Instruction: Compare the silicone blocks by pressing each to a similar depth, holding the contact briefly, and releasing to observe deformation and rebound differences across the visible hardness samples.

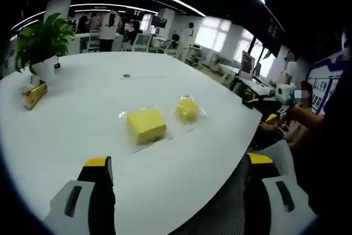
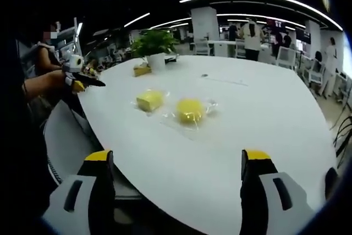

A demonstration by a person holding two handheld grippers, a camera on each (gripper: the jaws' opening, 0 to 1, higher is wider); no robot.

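Observation:
Two yellow silicone blocks lie in clear wrappers on the white table [image 1: 82, 108]. In the left gripper view a square block [image 1: 146, 125] sits near the middle, with a round block [image 1: 187, 108] to its right. My left gripper [image 1: 179, 160] stands open, short of the square block and touching nothing. In the right gripper view the round block [image 2: 190, 110] is nearer and the square block [image 2: 149, 100] lies to its left. Over the table's [image 2: 264, 114] near edge, my right gripper [image 2: 177, 155] is open, well short of both blocks.
A potted plant [image 1: 41, 39] and a small yellow box [image 1: 34, 94] stand at the table's far side; a small dark object [image 1: 126, 75] lies beyond the blocks. A seated person holds a white device [image 2: 76, 72] at the table's edge. A grey chair [image 2: 60, 136] stands beside it.

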